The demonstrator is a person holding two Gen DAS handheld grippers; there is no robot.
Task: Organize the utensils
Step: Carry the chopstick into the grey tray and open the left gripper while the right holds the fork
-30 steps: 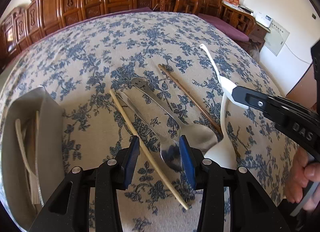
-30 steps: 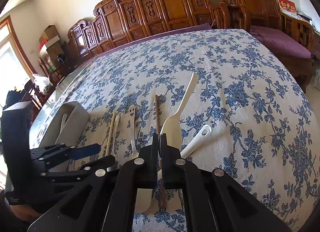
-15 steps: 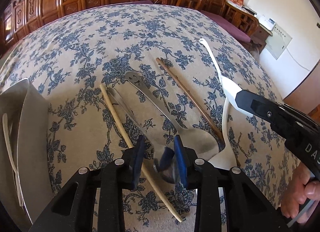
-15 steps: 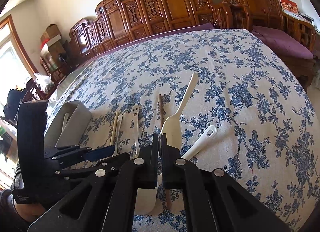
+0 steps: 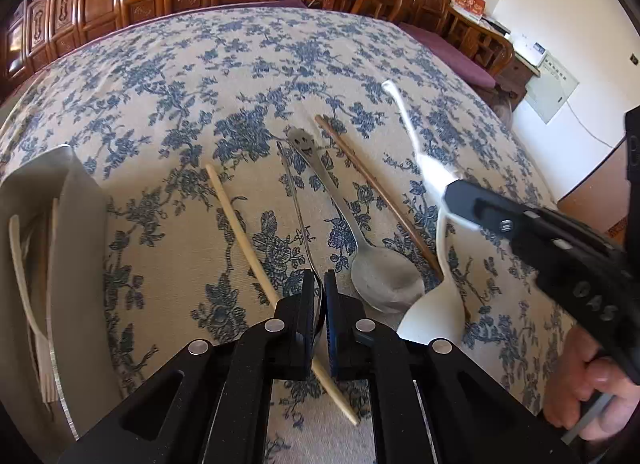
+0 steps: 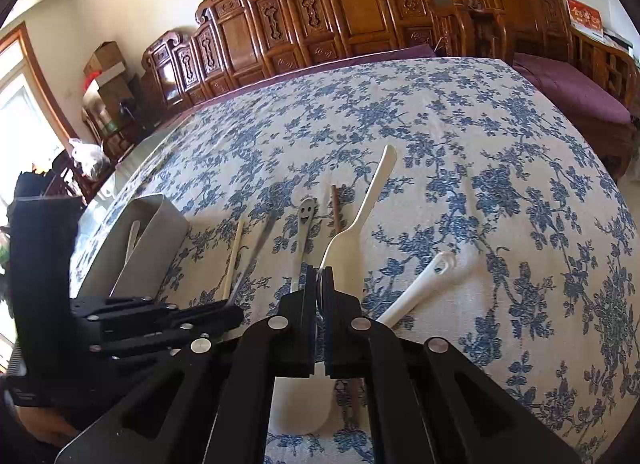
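— Report on the left claw [image 5: 319, 284], please.

— Nearly closed, with a thin metal utensil [image 5: 298, 207] pinched edge-on between the pads at its bowl end. Its handle runs away from the claw over the flowered surface [image 5: 168, 75]. Whether the far tip rests on the cloth or is lifted, I cannot tell.

— How would you expect it to handle?

— My judgement: light, rigid, polished and slippery. A narrow pinch on the bowl may let it swivel; a hold at the neck, where bowl meets handle, would be steadier.

— Its neighbours?

— Taking that utensil as reference: a pale chopstick [image 5: 256, 248] lies just to its left, passing under the claw. Just to its right lies the smiley spoon [image 5: 344, 219], then a dark chopstick [image 5: 380, 191], then a white ladle [image 5: 440, 288]. Well to its left stands the grey holder [image 5: 76, 264], with pale utensils already inside.

— And the right claw [image 6: 319, 270]?

— Also closed to a slit, gripping the white spatula [image 6: 360, 215] edge-on at the shoulder of its blade, handle pointing away. I judge it to be plastic: light, slightly flexible, less slippery than steel. The white ladle [image 6: 416, 284] lies just right of that claw.

— Risk?

— Both loads are long. In my view they could pivot in the grip on the way to the holder.
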